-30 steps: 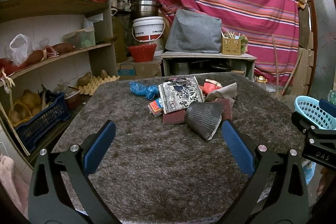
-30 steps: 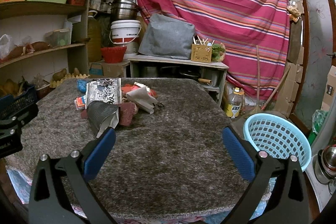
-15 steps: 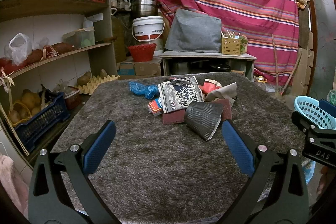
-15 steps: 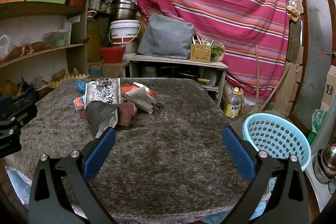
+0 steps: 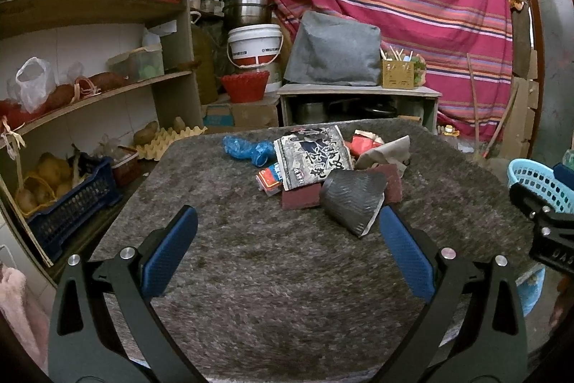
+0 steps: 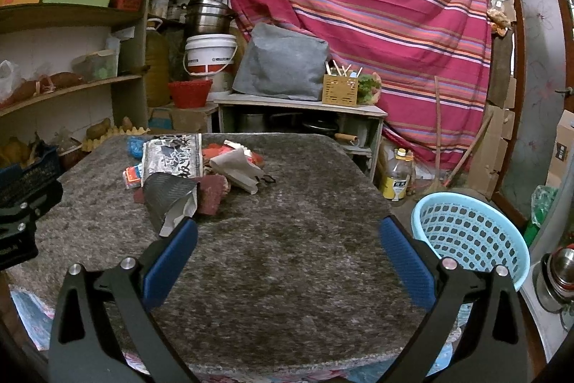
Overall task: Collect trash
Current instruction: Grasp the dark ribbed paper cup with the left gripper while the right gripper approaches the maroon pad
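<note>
A pile of trash lies on the grey shaggy table [image 5: 272, 275]: a black ribbed wrapper [image 5: 353, 198], a black-and-white printed packet [image 5: 312, 157], maroon scouring pads [image 5: 299, 198], a blue plastic bag [image 5: 244, 148], a small red box [image 5: 269, 176], red wrappers [image 5: 364, 142] and grey paper [image 5: 385, 151]. The pile also shows in the right wrist view [image 6: 179, 167]. A light blue basket [image 6: 470, 236] stands right of the table. My left gripper [image 5: 287, 241] is open and empty, short of the pile. My right gripper [image 6: 287, 241] is open and empty over bare table.
Shelves [image 5: 89, 88] with produce, bags and a blue crate [image 5: 68, 207] line the left side. A low cabinet [image 5: 358, 103] with a grey bag and wooden box stands behind the table. A striped cloth [image 6: 358, 6] hangs at the back. A bottle [image 6: 396, 178] stands on the floor.
Both grippers have crept slightly forward toward the table; the jaws stay open and the trash has not moved.
</note>
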